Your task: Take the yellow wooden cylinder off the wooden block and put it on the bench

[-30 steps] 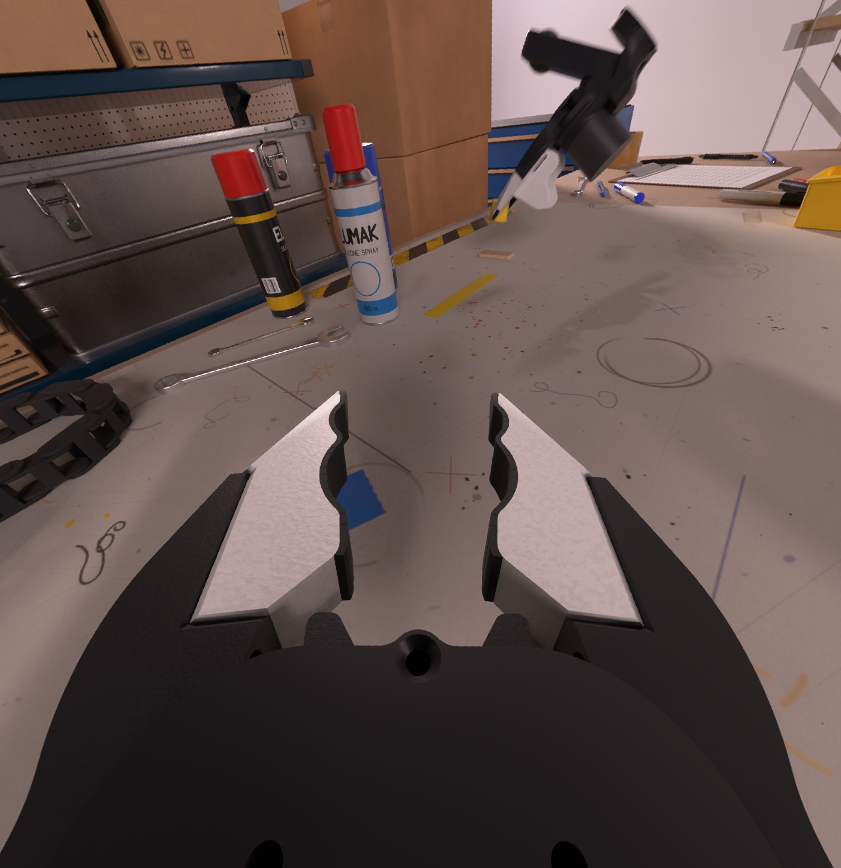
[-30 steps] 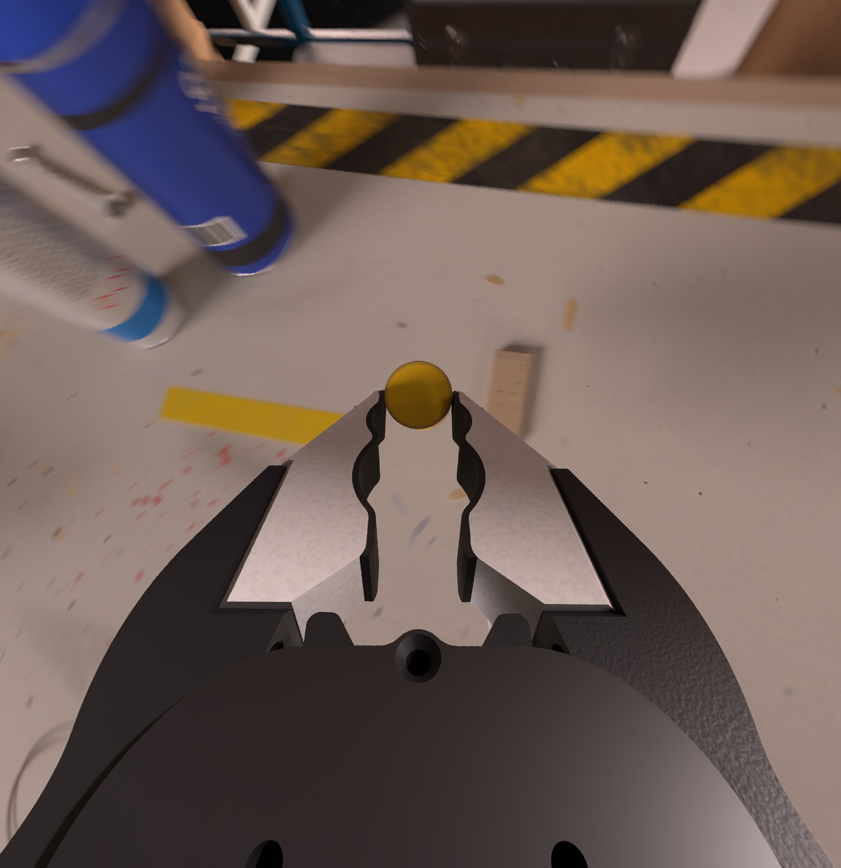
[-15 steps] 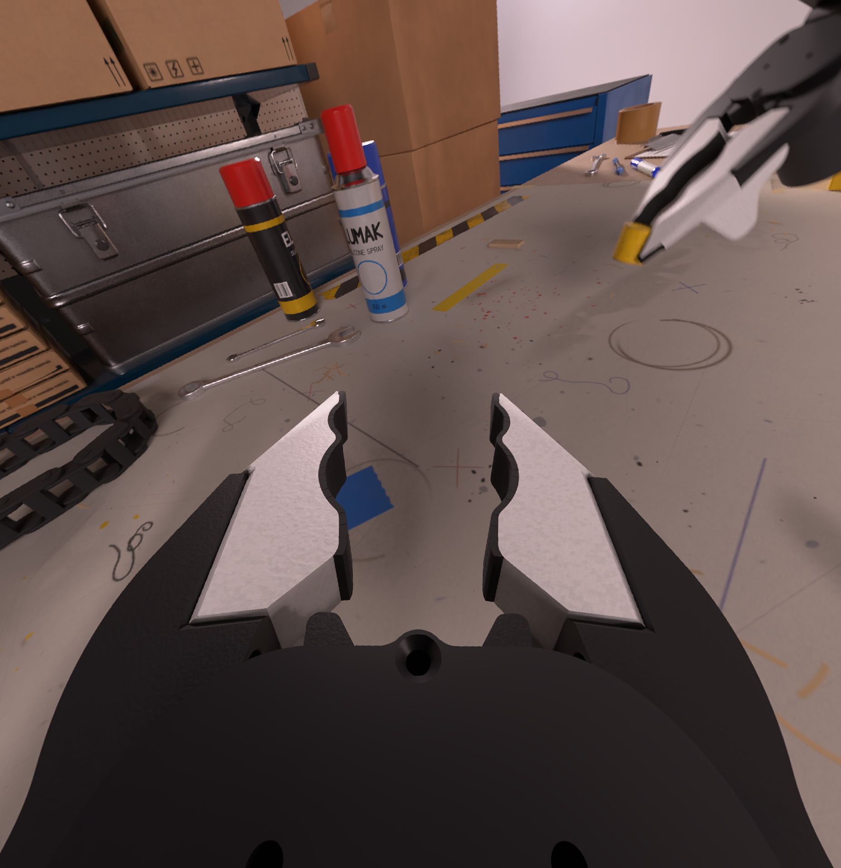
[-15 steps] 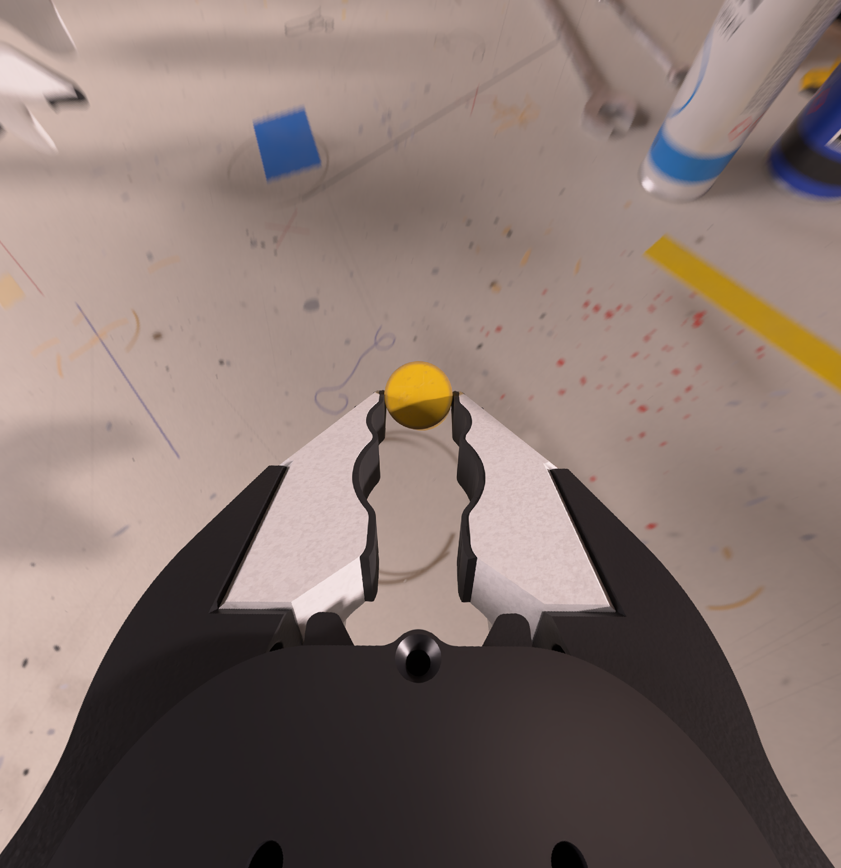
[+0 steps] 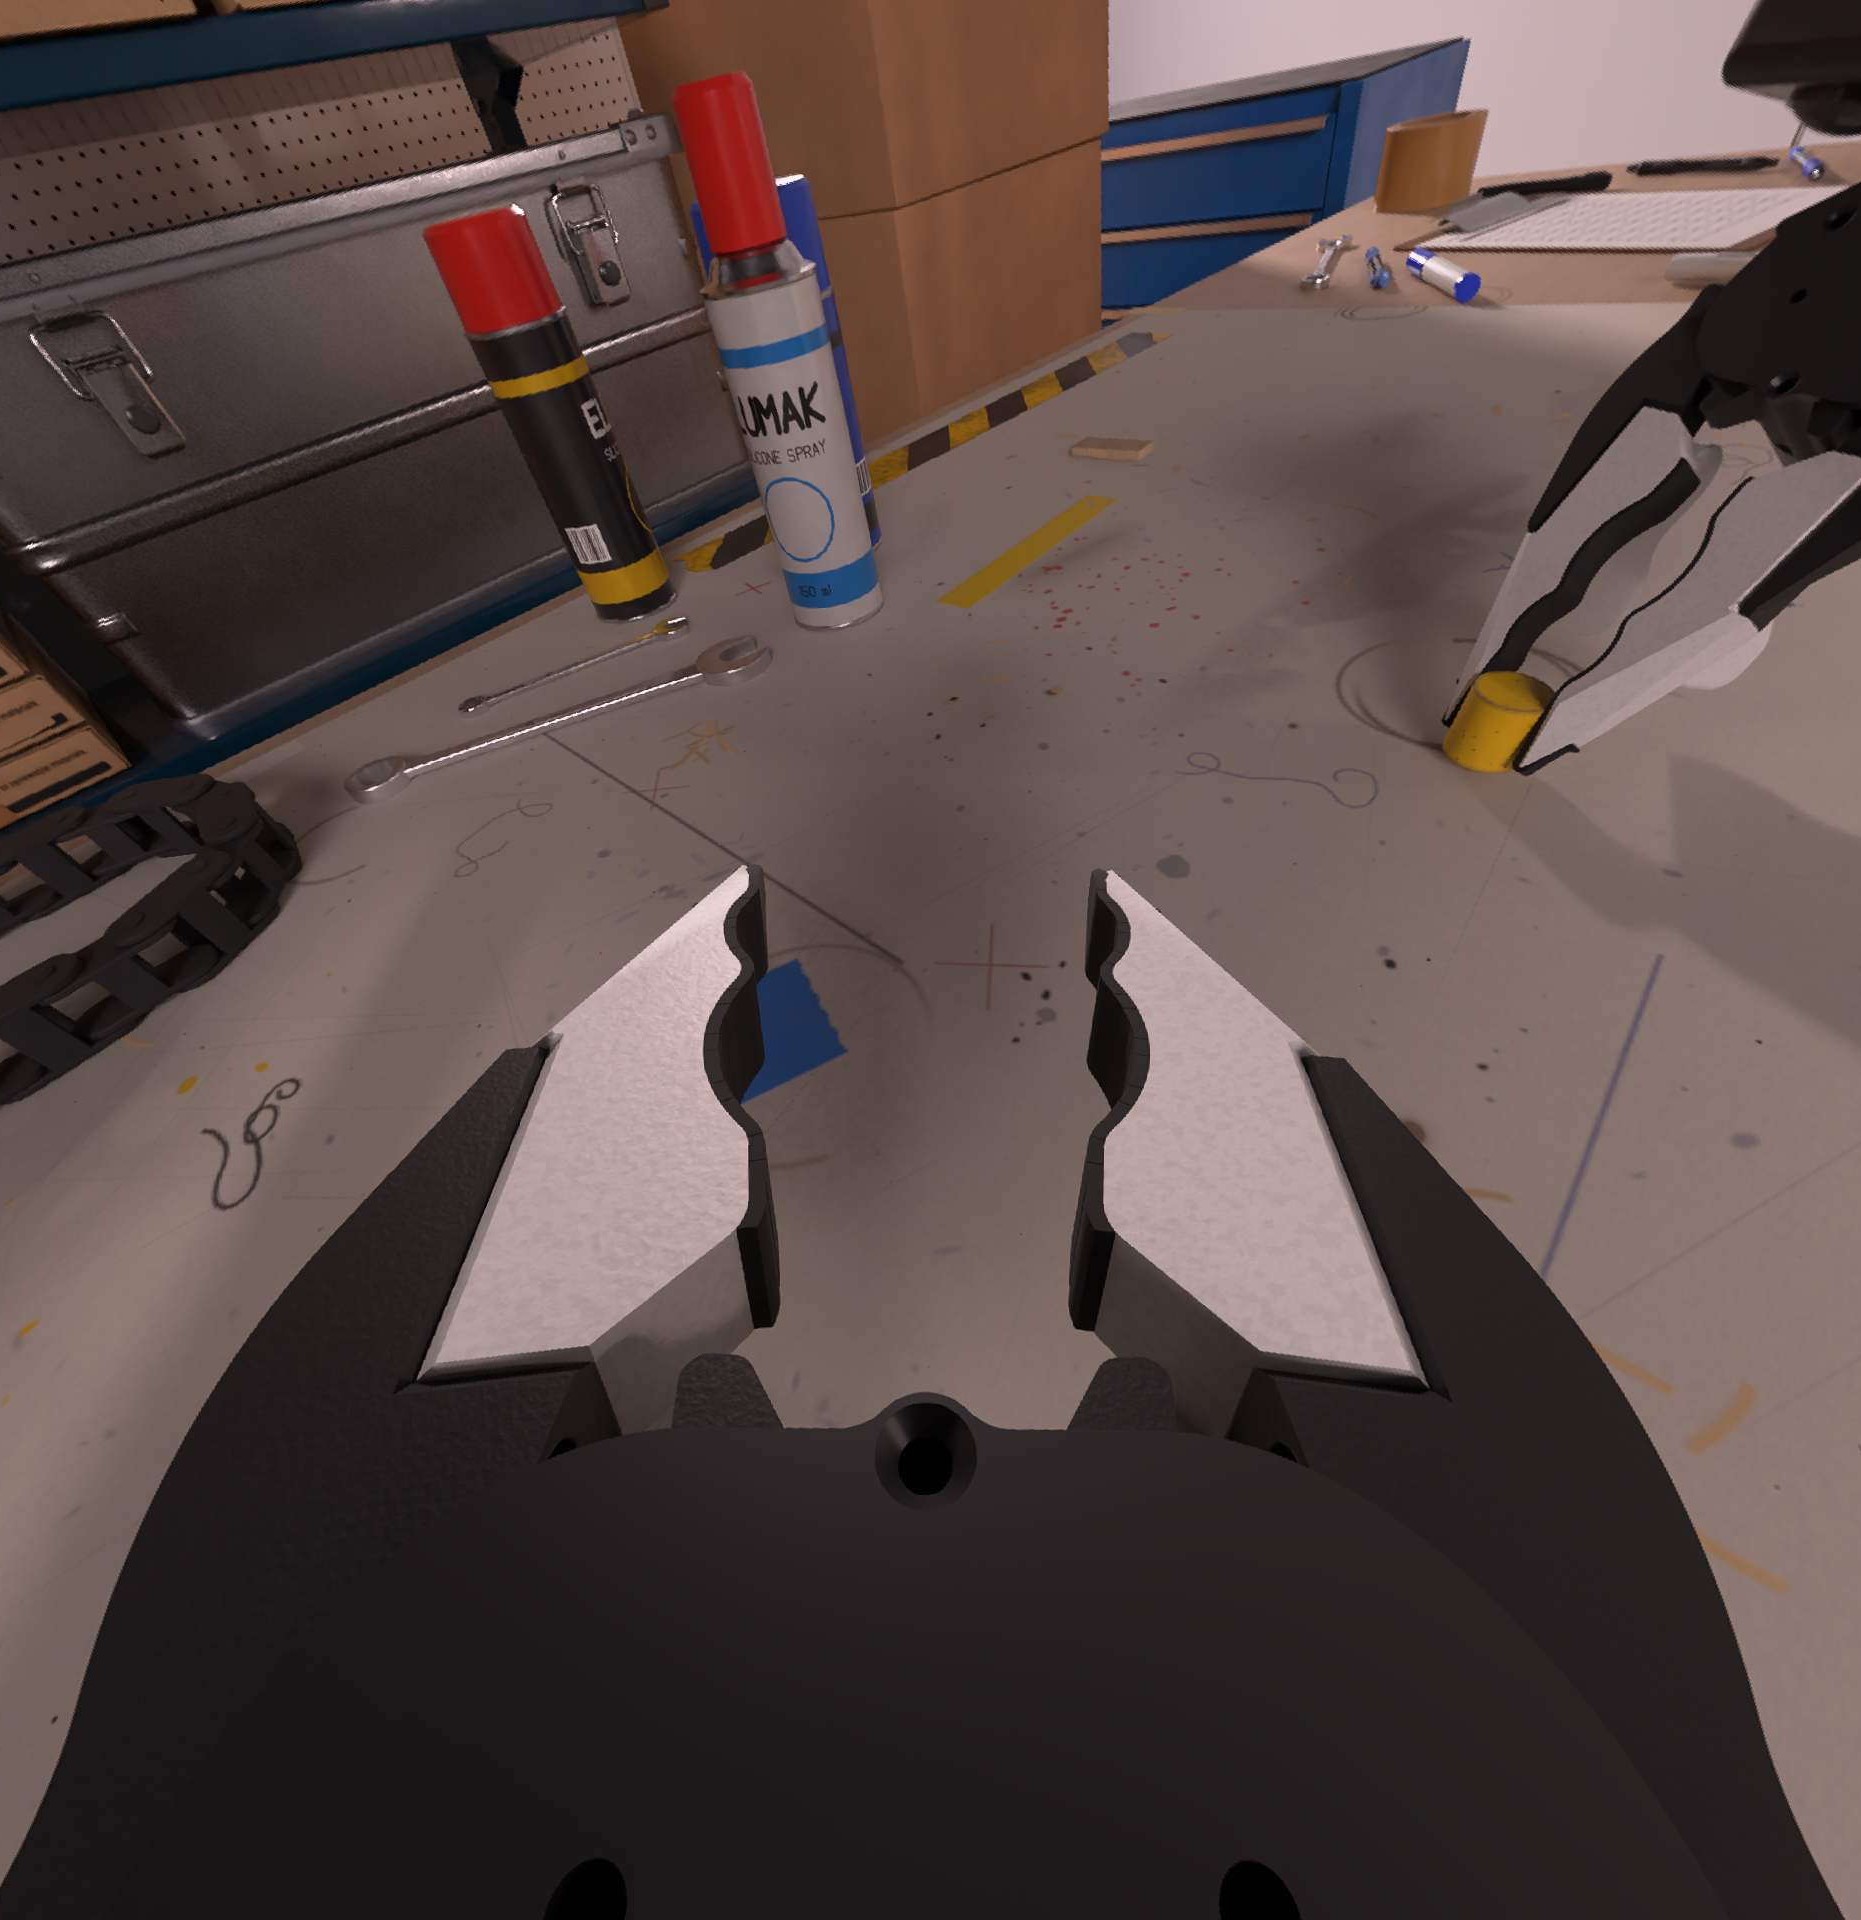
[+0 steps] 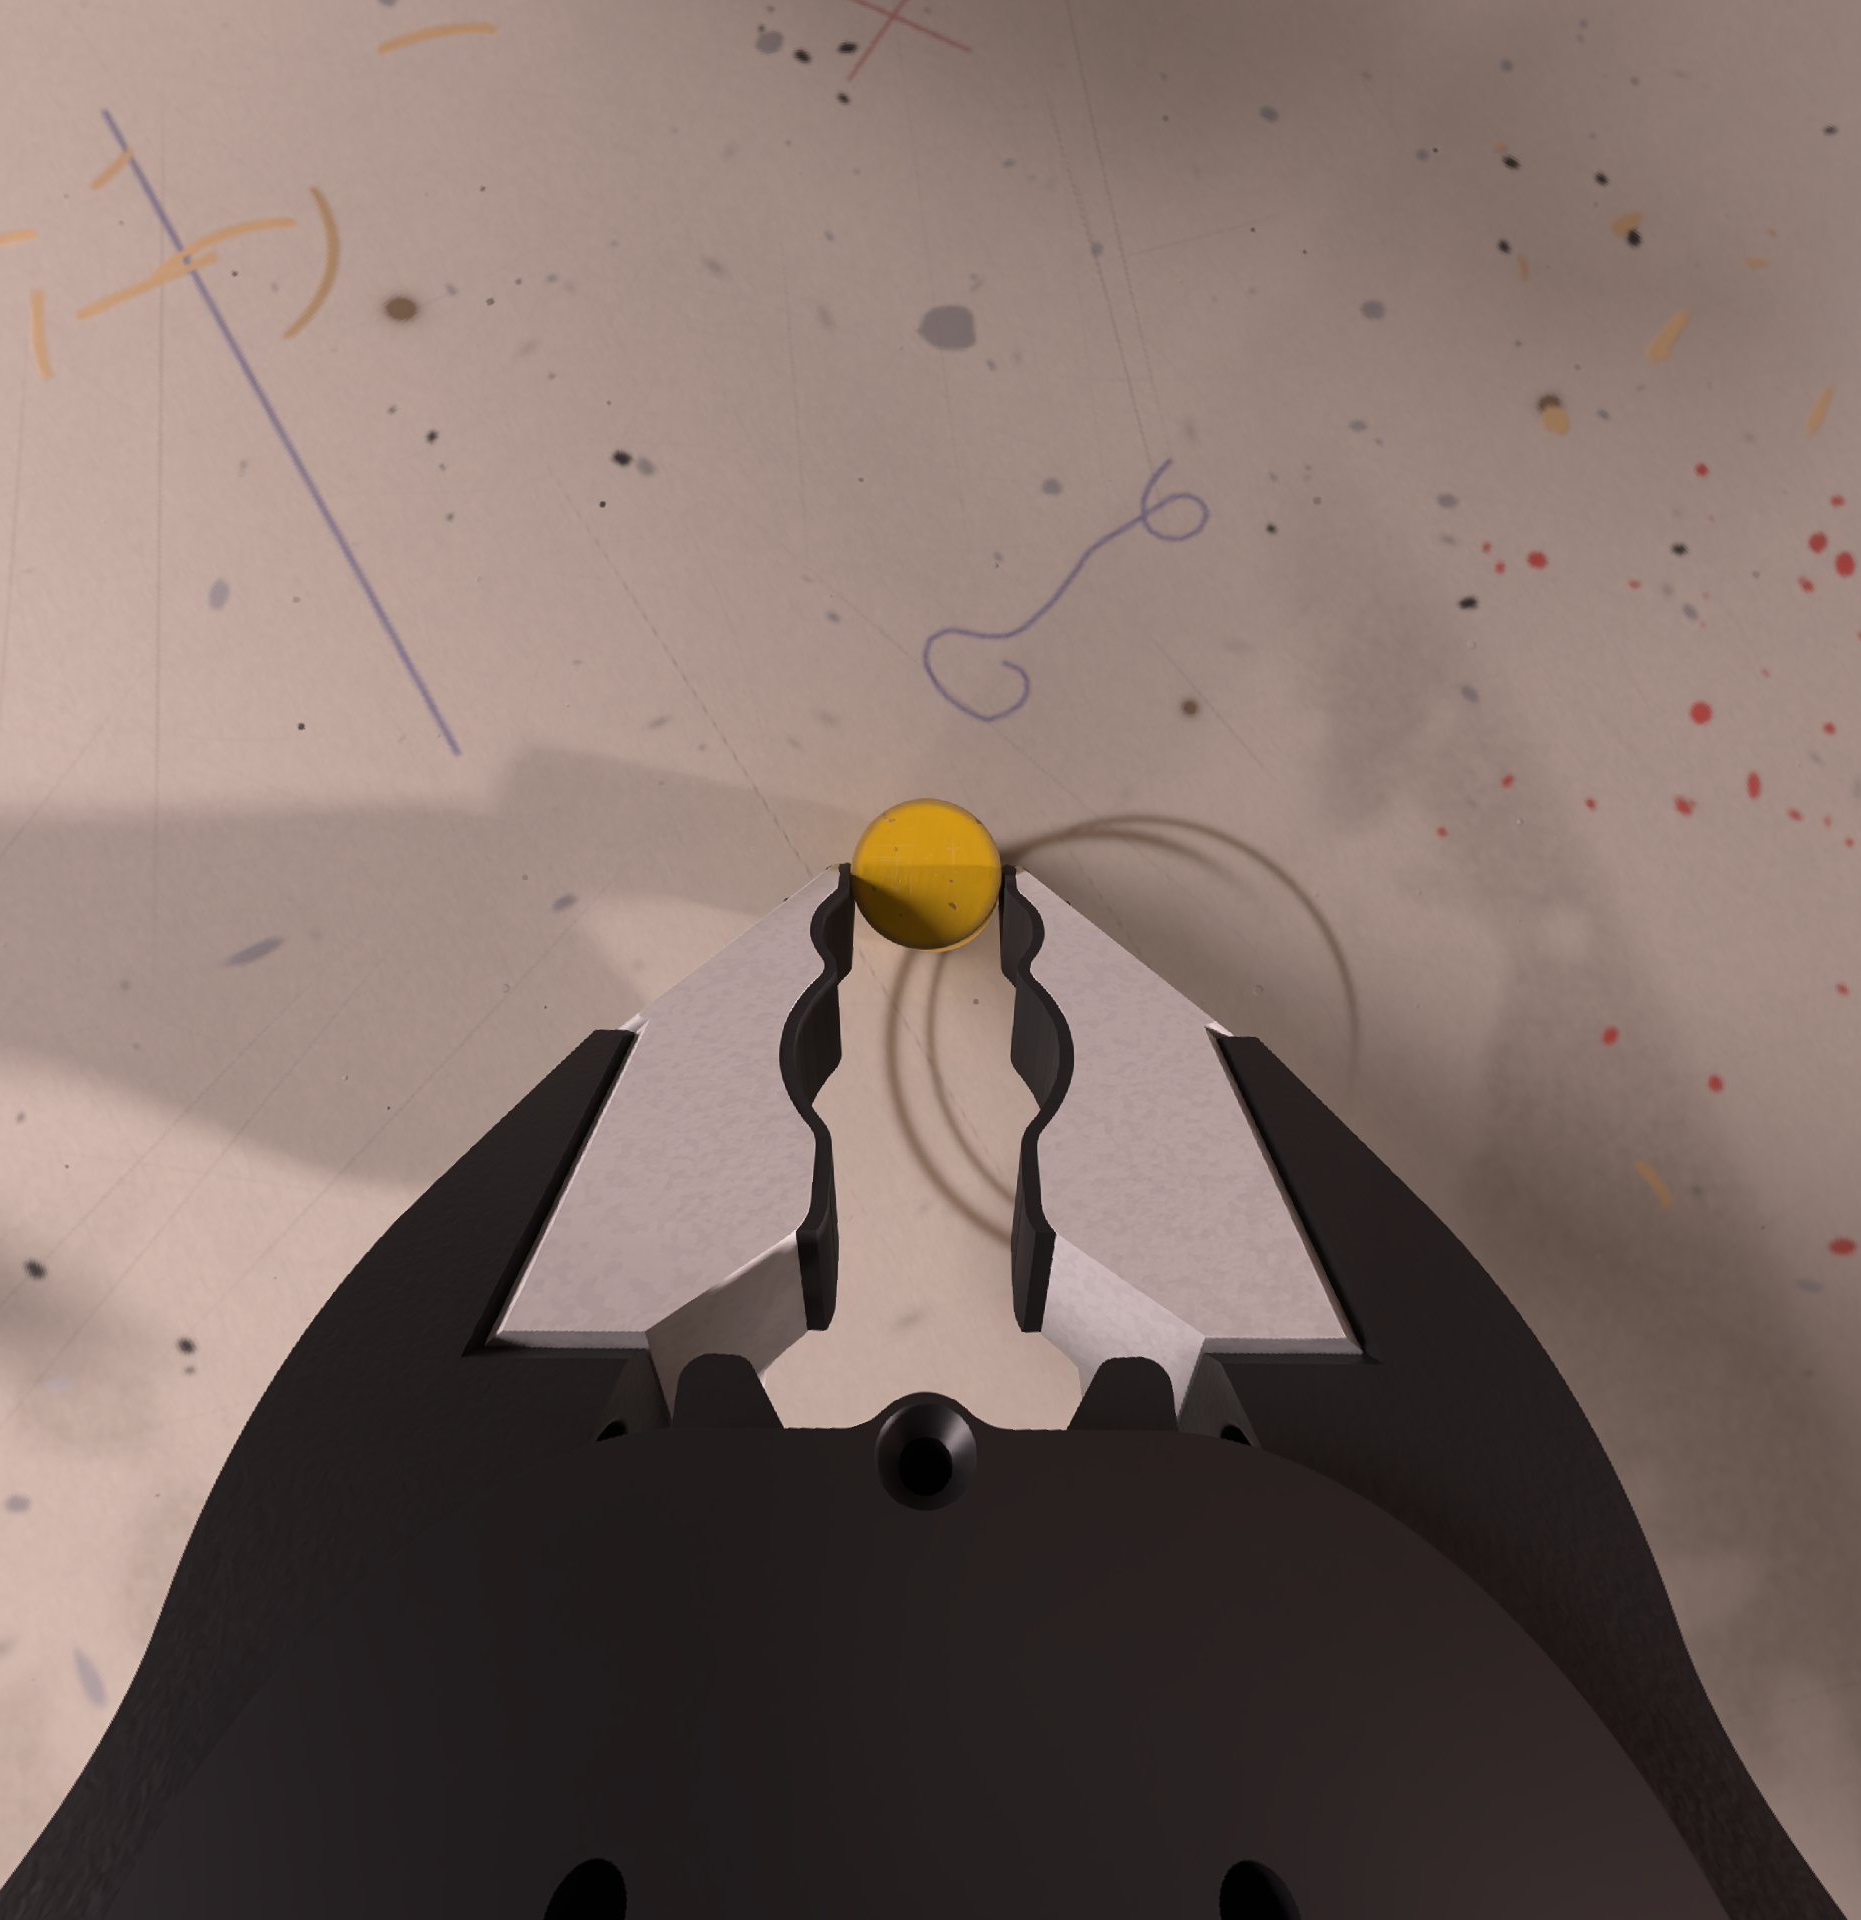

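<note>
The yellow wooden cylinder (image 6: 926, 871) is pinched between the tips of my right gripper (image 6: 926, 883), which points down at the bench (image 6: 697, 520). In the left wrist view the cylinder (image 5: 1489, 721) stands upright at the bench surface on a drawn circle at the right, with the right gripper (image 5: 1508, 717) still shut on it. I cannot tell whether its base touches the bench. The small wooden block (image 5: 1112, 449) lies bare far back near the striped edge. My left gripper (image 5: 924, 894) is open and empty, low over the bench above a blue tape square (image 5: 796, 1023).
Two red-capped spray cans (image 5: 562, 416) (image 5: 786, 395) and a blue can stand before a metal case (image 5: 282, 416). Two spanners (image 5: 552, 717) and a black cable chain (image 5: 105, 935) lie at the left. Cardboard boxes stand behind.
My right gripper has carried the cylinder away from the block, nearer and down to the bench at the drawn circle. The left gripper has stayed open and shifted only slightly.
</note>
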{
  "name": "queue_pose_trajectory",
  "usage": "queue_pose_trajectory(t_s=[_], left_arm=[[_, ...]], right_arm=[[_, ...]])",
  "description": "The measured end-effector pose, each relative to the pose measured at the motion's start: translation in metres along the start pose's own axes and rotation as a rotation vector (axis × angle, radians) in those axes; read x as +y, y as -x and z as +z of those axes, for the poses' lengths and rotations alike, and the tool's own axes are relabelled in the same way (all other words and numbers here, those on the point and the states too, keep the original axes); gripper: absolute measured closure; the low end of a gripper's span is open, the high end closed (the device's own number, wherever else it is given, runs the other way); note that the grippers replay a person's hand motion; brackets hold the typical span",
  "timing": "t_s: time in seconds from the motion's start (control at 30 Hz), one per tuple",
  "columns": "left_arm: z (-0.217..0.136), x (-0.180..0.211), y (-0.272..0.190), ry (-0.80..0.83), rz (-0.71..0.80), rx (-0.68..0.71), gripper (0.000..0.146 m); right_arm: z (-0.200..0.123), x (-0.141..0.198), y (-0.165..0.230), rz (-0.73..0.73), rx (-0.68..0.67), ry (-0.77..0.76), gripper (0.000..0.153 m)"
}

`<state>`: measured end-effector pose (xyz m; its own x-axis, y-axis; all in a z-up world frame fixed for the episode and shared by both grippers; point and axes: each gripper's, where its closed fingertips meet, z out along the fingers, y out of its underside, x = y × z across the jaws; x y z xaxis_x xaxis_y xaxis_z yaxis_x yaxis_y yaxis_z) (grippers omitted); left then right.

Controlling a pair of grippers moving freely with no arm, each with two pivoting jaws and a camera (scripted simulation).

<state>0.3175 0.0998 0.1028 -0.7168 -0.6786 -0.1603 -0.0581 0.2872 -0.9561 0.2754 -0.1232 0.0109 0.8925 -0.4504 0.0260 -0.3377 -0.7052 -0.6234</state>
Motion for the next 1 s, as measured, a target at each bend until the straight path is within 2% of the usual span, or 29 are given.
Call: queue_pose_trajectory(t_s=[0.43, 0.53, 0.63, 0.83, 1.0], left_arm=[[0.006, 0.008, -0.004, 0.051, 0.030, 0.005, 0.084], [0.007, 0.009, -0.004, 0.057, 0.038, 0.002, 0.084], [0.008, 0.010, -0.004, 0.063, 0.042, -0.002, 0.084], [0.009, 0.012, -0.004, 0.075, 0.038, -0.003, 0.084], [0.010, 0.013, -0.004, 0.079, 0.034, -0.001, 0.084]], right_arm=[[0.001, 0.000, 0.002, 0.021, -0.015, -0.038, 0.125], [0.000, -0.001, 0.003, 0.027, -0.020, -0.056, 0.101], [-0.003, -0.005, 0.003, 0.032, -0.020, -0.089, 0.099], [-0.031, -0.032, -0.009, 0.065, 0.050, -0.293, 0.095], [-0.063, -0.048, -0.031, 0.117, 0.193, -0.490, 0.085]])
